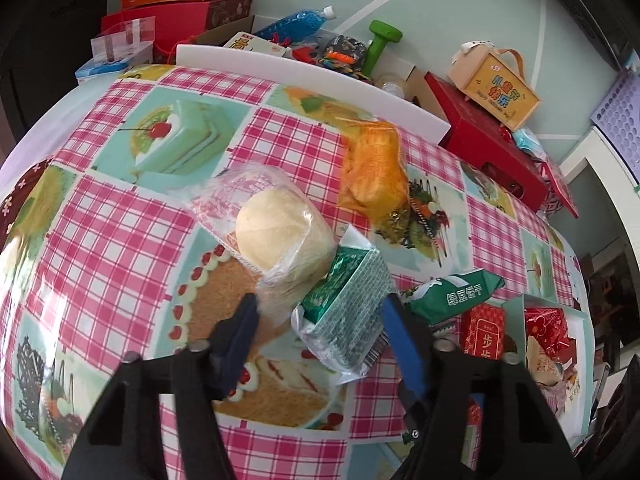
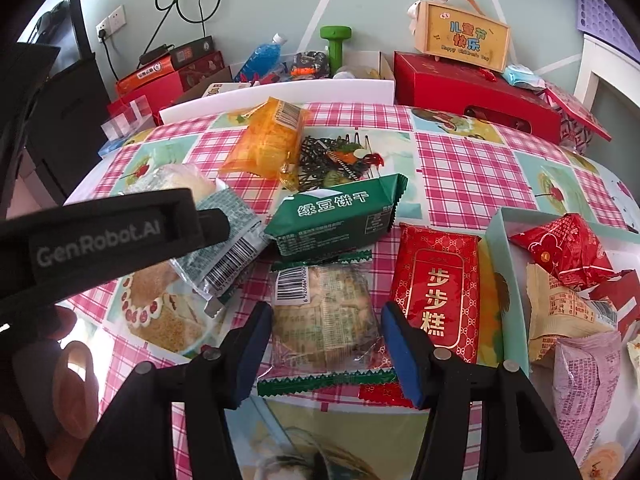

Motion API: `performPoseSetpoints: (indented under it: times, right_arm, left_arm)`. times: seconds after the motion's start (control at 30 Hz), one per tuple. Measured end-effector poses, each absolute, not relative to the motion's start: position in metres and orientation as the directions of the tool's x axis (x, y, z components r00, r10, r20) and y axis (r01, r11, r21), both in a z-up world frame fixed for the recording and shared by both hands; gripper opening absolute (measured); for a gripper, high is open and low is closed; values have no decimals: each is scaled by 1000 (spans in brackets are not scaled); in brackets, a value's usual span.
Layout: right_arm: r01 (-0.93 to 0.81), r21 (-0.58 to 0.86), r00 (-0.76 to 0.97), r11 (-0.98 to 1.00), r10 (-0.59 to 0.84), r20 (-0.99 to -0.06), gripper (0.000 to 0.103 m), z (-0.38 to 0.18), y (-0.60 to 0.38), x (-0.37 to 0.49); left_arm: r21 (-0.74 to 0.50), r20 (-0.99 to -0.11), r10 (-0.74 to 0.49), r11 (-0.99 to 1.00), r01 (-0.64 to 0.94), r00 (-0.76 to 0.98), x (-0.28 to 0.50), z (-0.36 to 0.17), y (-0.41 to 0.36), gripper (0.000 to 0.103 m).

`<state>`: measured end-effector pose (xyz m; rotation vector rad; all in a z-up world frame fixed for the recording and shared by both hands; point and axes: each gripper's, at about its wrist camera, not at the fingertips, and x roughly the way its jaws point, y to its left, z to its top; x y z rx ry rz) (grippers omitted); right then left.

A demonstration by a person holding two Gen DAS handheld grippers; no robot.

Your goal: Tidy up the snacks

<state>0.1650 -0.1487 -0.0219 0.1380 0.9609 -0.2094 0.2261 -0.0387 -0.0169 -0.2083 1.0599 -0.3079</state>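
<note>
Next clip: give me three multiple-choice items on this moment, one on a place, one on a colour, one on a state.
1. In the right wrist view, where does the red packet with gold lettering lie relative to the clear biscuit packet?
A) to its right
B) to its left
C) on top of it

2. What colour is the dumbbell at the back?
A) blue
B) green
C) red

3. What is the state of the right gripper?
A) wide open with nothing between its pads
B) shut on the clear biscuit packet
C) out of view

Answers:
1 A, they lie side by side.
2 B, its whole body is green.
3 B, both pads meet the packet's sides.
</note>
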Motion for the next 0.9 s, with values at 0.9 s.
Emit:
performPoseSetpoints:
  times: [0.9]
  right_arm:
    - [225, 86, 538, 971, -50, -841, 60, -28, -151, 166]
  left_arm:
    - [-382, -820, -376, 921, 78, 431, 208, -15, -9, 11]
